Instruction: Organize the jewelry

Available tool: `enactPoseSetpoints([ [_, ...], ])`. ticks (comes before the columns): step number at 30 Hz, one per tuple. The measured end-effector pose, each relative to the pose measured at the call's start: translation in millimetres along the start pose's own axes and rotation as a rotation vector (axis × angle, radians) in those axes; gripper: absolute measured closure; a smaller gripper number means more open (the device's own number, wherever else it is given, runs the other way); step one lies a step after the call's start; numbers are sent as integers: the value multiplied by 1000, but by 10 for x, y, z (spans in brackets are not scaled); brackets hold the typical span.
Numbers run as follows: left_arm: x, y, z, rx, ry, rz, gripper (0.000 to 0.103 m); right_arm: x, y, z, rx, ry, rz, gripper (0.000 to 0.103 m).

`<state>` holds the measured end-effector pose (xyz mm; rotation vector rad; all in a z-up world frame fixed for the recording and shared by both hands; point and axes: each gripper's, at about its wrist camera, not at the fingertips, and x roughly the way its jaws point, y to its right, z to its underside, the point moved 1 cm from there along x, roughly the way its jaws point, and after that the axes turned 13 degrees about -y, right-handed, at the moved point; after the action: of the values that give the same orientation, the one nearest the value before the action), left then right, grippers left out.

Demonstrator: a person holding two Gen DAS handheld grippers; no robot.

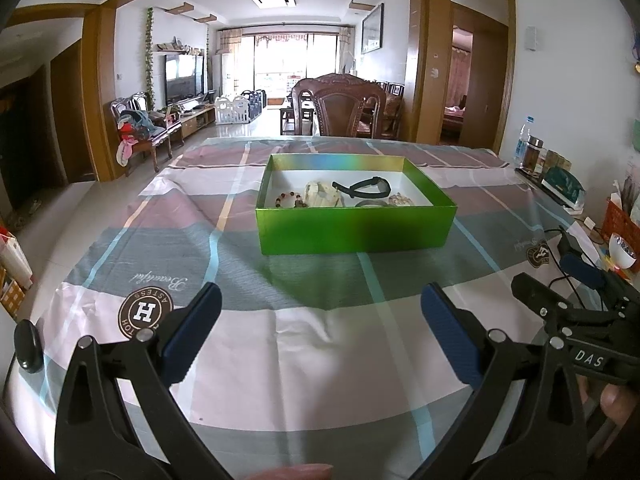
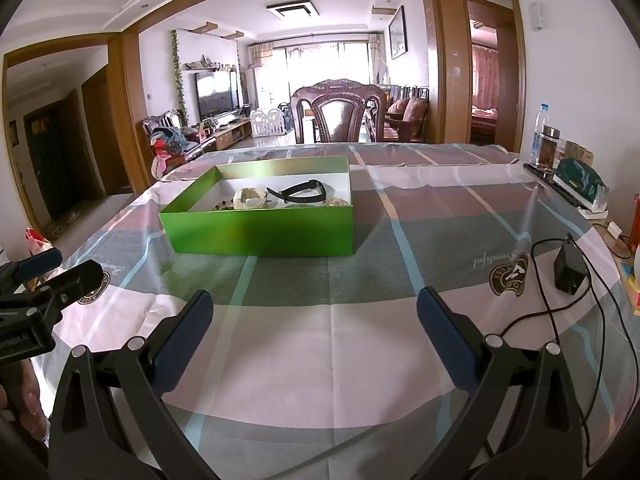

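Note:
A shiny green box [image 1: 354, 230] [image 2: 260, 232] stands open on the checked tablecloth. Inside lie a black watch [image 1: 366, 186] [image 2: 300, 193], a cream bracelet [image 1: 322, 195] [image 2: 250, 197], a brown bead bracelet [image 1: 289, 201], a grey bangle [image 1: 370, 203] and a pale bead piece [image 1: 400, 200]. My left gripper [image 1: 320, 308] hovers open near the table's front, short of the box, nothing between its fingers. My right gripper [image 2: 314, 316] is also open and empty, to the right of the box. Each gripper shows at the edge of the other's view.
A black adapter [image 2: 570, 272] with looping cable lies on the cloth at right. Bottles [image 2: 540, 136], a dark green case [image 2: 580, 186] and an orange basket [image 1: 620, 224] line the right edge. A carved wooden chair [image 1: 340, 108] stands behind the table. A dark oval object [image 1: 28, 346] lies front left.

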<state>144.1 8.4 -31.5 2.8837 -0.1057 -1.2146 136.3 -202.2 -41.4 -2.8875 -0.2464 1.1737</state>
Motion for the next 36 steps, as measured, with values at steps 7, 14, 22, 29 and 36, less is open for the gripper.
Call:
enactPoseSetpoints([
  [7, -4, 0, 2, 1, 1, 2, 4, 6, 4, 0, 0, -3, -1, 4],
  [14, -5, -2, 2, 2, 2, -2, 4, 48, -8, 16, 0, -9, -3, 4],
  [22, 19, -31, 17, -1, -1, 2, 4, 60, -26, 29, -1, -15, -3, 4],
  [29, 30, -36, 20, -1, -3, 1, 4, 64, -36, 37, -2, -20, -4, 4],
  [36, 61, -47, 31, 0, -5, 2, 4, 77, -27, 35, -2, -21, -3, 4],
])
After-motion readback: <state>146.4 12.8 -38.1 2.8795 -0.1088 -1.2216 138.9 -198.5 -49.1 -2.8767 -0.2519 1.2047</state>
